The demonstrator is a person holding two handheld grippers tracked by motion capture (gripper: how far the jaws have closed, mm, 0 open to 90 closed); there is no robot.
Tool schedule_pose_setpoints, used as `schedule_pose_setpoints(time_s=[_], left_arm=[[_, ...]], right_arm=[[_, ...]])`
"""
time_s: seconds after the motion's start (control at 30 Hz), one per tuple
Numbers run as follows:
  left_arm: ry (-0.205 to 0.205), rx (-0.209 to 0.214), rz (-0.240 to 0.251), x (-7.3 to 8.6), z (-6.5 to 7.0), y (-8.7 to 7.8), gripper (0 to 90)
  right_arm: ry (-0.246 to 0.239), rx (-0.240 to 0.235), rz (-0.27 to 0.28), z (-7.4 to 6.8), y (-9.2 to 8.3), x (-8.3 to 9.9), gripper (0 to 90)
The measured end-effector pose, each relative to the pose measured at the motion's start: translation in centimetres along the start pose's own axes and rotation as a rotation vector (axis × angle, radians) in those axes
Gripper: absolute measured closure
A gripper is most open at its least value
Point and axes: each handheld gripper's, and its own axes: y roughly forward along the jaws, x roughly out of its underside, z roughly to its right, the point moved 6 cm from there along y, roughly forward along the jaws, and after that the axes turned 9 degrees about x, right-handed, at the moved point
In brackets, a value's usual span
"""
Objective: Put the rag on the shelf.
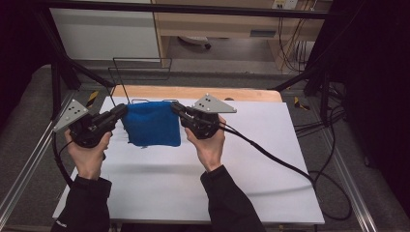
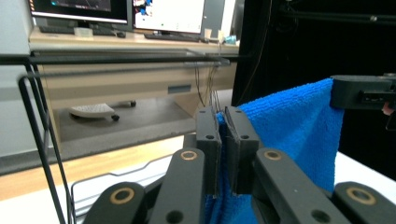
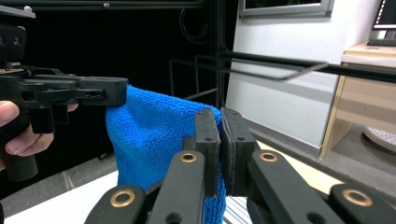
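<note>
blue cloth (image 1: 152,124) hung between the two grippers above the white table top (image 1: 193,179) in the high view, its upper edge stretched level and its lower edge just over the surface. the left gripper (image 1: 121,112) gripped the upper left corner and the right gripper (image 1: 175,108) gripped the upper right corner; a black wire rack (image 1: 140,72) stood behind the cloth at the far edge. in the left gripper view, the jaws were pressed together on a fold of the blue cloth (image 2: 299,126), pinching its corner, and the right gripper (image 2: 362,92) held the far corner at the same height. in the right gripper view, the jaws were closed tight on the blue cloth (image 3: 154,140), and the left gripper (image 3: 116,92) clamped the opposite corner, with the cloth hanging down between the two.
</note>
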Motion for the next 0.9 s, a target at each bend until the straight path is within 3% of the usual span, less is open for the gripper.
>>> schedule_pose_setpoints(time_s=[0.53,0.9], left_arm=[[0.006,-0.025,0.094,-4.2,-1.6,-0.8,85.0],[0.017,-0.044,0.127,-6.7,-2.7,-0.6,85.0]], right_arm=[[-0.039,0.01,0.059,-0.6,2.0,-4.0,86.9],[-0.059,0.024,0.099,-0.6,3.1,-6.9,86.9]])
